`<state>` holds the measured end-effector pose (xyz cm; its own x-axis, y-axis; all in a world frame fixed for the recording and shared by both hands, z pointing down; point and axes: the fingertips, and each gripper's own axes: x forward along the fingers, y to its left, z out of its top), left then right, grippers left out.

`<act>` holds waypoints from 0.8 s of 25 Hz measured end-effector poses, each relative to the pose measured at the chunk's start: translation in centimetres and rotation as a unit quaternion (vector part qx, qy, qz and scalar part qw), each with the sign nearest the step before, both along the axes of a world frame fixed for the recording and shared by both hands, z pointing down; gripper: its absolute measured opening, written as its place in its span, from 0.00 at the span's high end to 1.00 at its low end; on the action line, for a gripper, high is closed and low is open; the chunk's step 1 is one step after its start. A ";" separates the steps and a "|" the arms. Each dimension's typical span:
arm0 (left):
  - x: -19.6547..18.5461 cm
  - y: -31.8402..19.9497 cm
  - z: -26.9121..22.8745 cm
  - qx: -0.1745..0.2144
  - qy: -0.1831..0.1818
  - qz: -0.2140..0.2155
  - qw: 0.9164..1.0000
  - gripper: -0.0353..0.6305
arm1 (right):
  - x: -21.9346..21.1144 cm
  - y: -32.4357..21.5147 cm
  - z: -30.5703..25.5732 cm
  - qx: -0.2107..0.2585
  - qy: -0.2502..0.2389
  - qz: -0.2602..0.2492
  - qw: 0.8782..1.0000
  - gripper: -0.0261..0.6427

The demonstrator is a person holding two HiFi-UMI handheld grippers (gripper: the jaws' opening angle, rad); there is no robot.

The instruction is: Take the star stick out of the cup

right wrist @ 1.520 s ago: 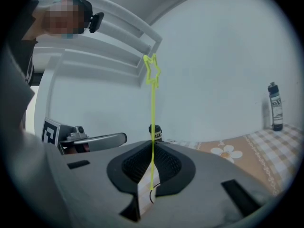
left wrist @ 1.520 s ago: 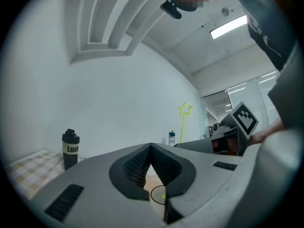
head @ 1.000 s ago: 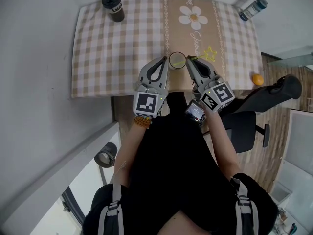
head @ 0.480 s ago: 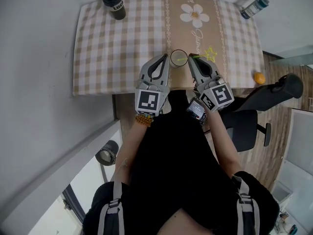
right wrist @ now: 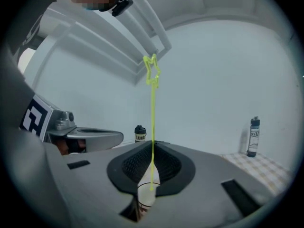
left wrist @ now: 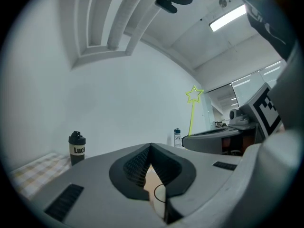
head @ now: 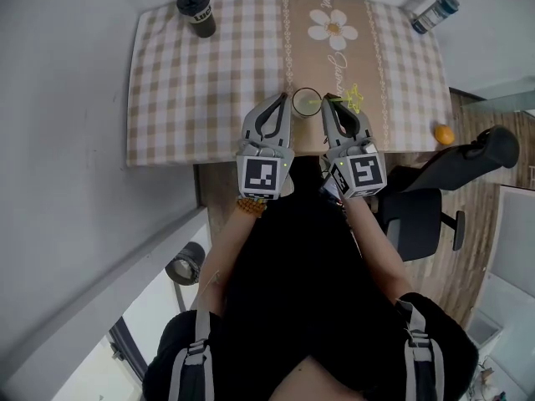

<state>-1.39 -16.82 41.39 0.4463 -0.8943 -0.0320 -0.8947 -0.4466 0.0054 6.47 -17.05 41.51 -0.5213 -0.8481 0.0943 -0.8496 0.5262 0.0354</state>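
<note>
Both forearms reach straight forward from the body, side by side, with the marker cubes turned up toward the head camera. The left gripper [head: 281, 101] points across the near edge of the cloth-covered surface [head: 167, 98]. Its jaws are pressed together on nothing, and their tips sit just left of the cup [head: 303, 105]. The right gripper [head: 328, 102] sits just right of the cup, its jaws closed tight on the thin shaft of the star stick [right wrist: 152, 72]. The stick stands upright from the jaws, star on top. Its lower end hangs at the cup's mouth; I cannot tell whether it clears the rim. A dark tumbler [head: 194, 10] and a water bottle [head: 435, 11] stand at the far corners.
</note>
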 end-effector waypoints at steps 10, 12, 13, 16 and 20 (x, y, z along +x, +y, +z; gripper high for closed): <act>0.2 0.1 0.5 -0.008 0.007 -0.002 1.000 0.95 | 0.5 0.0 0.6 -0.010 -0.025 0.019 0.999 0.94; 0.4 0.0 0.5 -0.009 0.007 0.000 1.000 0.95 | 0.8 -0.1 0.5 -0.013 -0.031 0.016 0.999 0.94; 0.5 0.0 0.5 -0.009 0.007 0.001 1.000 0.95 | 1.0 -0.1 0.4 -0.013 -0.033 0.014 0.999 0.94; 0.6 0.1 0.5 -0.010 0.009 0.003 1.000 0.95 | 1.3 0.0 0.1 -0.014 -0.042 0.007 0.999 0.94; 0.9 0.1 0.8 -0.012 0.007 0.004 1.000 0.95 | 1.7 0.0 -0.1 -0.015 -0.053 0.004 0.998 0.94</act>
